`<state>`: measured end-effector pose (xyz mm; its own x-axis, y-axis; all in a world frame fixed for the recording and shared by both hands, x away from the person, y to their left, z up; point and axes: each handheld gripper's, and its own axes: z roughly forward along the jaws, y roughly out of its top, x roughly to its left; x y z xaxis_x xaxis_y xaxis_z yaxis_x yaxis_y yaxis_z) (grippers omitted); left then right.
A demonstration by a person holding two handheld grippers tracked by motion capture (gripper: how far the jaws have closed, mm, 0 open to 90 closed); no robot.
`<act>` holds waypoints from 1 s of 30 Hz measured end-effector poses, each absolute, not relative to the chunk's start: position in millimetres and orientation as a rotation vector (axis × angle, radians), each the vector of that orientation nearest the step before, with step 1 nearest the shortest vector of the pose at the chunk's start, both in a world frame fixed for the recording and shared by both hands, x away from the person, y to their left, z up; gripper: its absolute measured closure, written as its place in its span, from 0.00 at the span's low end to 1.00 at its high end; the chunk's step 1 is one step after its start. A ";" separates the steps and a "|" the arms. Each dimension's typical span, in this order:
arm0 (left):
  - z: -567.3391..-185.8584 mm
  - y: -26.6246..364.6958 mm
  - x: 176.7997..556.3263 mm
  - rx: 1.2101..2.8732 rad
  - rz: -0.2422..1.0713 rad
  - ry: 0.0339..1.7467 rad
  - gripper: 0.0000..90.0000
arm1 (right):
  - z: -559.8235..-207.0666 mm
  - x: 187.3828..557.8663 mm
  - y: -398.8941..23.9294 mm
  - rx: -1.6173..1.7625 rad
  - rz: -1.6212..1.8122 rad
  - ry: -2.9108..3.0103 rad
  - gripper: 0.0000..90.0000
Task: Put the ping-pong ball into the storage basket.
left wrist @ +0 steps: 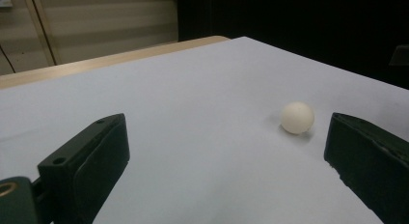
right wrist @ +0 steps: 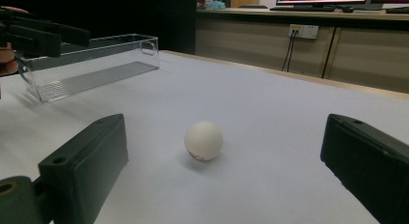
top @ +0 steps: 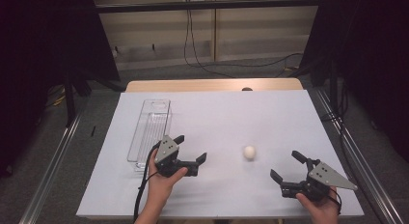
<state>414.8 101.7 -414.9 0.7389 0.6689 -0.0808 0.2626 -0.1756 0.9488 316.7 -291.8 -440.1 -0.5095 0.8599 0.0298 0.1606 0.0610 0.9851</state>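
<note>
Clear tray (top: 150,132) left of ball (top: 249,152), nothing between.

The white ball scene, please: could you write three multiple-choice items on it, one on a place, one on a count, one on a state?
1. Where does the white ball lie?
A. inside the clear tray
B. on the white table cover between the two grippers
C. on the floor

2. How many balls are on the table?
A. one
B. two
C. three

3. How do the right gripper's jaws stand?
A. shut on the ball
B. shut on nothing
C. open

Answers: 1 B, the high view shows it on the cover, apart from the clear tray and right of the left gripper. 2 A, a single ball shows. 3 C, the right gripper view shows the jaws wide apart, the ball beyond them.
</note>
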 end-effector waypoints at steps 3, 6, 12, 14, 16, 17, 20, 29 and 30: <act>-414.9 100.3 415.6 1.752 0.420 0.733 0.02 | -439.9 316.4 -291.9 1.029 1.493 1.741 0.02; -414.1 98.6 416.2 1.753 0.419 0.734 0.02 | -439.8 316.4 -292.0 1.028 1.494 1.741 0.02; -414.9 95.5 417.7 1.756 0.415 0.729 0.02 | -440.0 316.9 -292.1 1.021 1.496 1.748 0.02; -415.5 95.1 418.4 1.759 0.411 0.724 0.02 | -440.0 316.9 -292.2 1.024 1.495 1.745 0.02; -415.6 94.6 418.1 1.759 0.407 0.737 0.02 | -440.1 316.9 -292.3 1.027 1.493 1.743 0.02; -415.4 94.5 418.1 1.762 0.408 0.743 0.02 | -440.0 316.8 -292.4 1.027 1.493 1.744 0.02; -415.4 93.6 418.9 1.763 0.407 0.740 0.02 | -439.7 316.7 -292.2 1.028 1.494 1.743 0.02; -415.2 88.9 420.1 1.772 0.407 0.735 0.02 | -439.7 316.8 -292.2 1.028 1.493 1.743 0.02; -415.3 88.0 420.2 1.768 0.403 0.735 0.02 | -439.7 316.8 -292.3 1.028 1.493 1.743 0.02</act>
